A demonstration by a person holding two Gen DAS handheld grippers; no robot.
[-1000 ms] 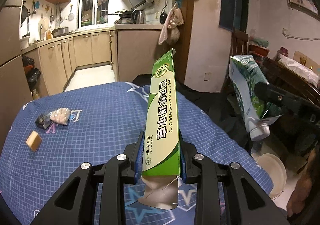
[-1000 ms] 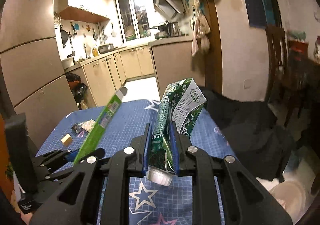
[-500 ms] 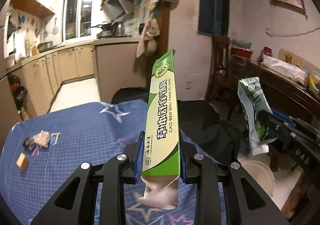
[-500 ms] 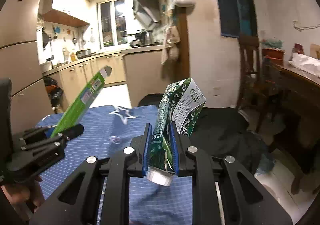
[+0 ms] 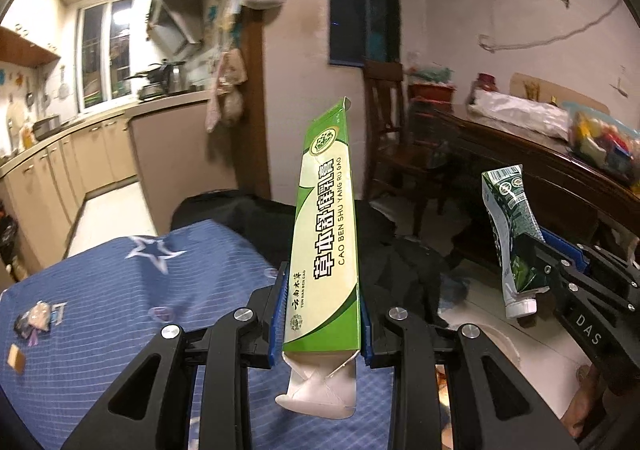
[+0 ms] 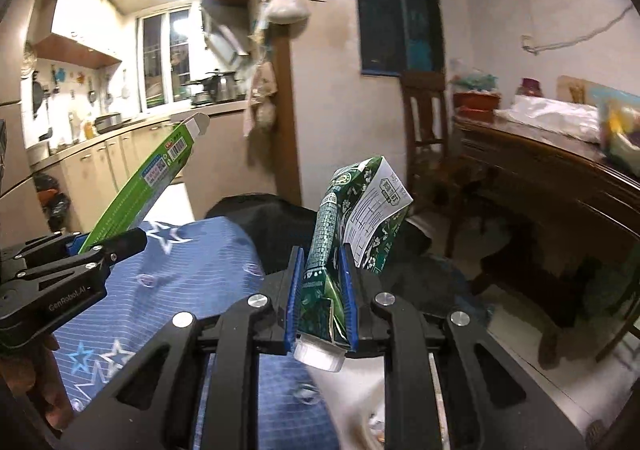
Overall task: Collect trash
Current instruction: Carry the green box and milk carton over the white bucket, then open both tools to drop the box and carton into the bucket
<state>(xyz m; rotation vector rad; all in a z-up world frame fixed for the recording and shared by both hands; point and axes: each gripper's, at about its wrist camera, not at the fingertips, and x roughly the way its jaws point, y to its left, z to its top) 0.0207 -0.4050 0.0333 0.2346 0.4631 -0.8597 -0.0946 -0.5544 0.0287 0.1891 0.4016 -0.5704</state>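
Note:
My left gripper [image 5: 322, 314] is shut on a green toothpaste box [image 5: 326, 234], which stands upright with its bottom flap open. It also shows at the left of the right wrist view [image 6: 140, 190]. My right gripper [image 6: 322, 302] is shut on a crumpled dark green toothpaste tube [image 6: 344, 230] with its white cap pointing down. The tube shows at the right of the left wrist view [image 5: 510, 234]. Both grippers are held in the air past the right edge of the blue star tablecloth [image 5: 120, 290].
Small wrappers [image 5: 36, 324] and a tan block [image 5: 16, 358] lie at the table's left. A black cloth [image 5: 248, 214] lies at the far edge. A wooden chair [image 5: 392, 122] and a dark wooden table [image 5: 540, 162] stand to the right. A white round object [image 5: 496, 346] is on the floor below.
Both grippers have swung right with their items, from over the tablecloth toward its right edge. The wrappers and block have slid to the far left of the view.

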